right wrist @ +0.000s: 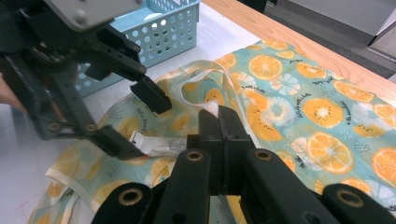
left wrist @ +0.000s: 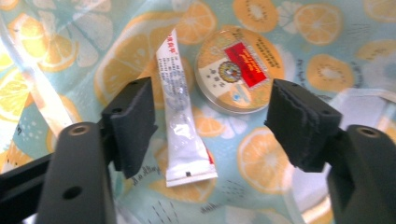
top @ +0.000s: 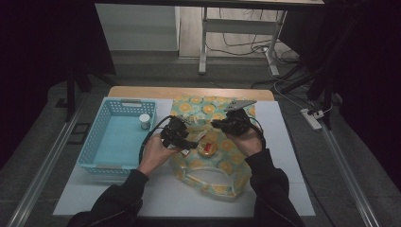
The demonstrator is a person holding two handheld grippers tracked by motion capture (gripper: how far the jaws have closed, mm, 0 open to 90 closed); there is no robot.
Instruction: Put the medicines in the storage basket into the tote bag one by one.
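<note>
A fruit-patterned cloth bag (top: 227, 166) lies flat on the white mat. A white tube (left wrist: 180, 116) and a round gold tin (left wrist: 238, 70) with a red label rest on it side by side. My left gripper (left wrist: 215, 123) hovers over them, open. The tube lies between its pads, nearer the left one, and neither pad touches it. In the right gripper view the left gripper (right wrist: 140, 121) straddles the tube (right wrist: 163, 147). My right gripper (right wrist: 219, 116) is shut on the bag's white-edged rim, which it pinches at its tips. From above, the tin (top: 207, 149) sits between both hands.
A light blue perforated basket (top: 113, 142) stands left of the bag, with a small white jar (top: 144, 121) in its far right corner. The wooden table edge (top: 189, 91) runs behind the bag. Bare mat stretches to the right of the right hand.
</note>
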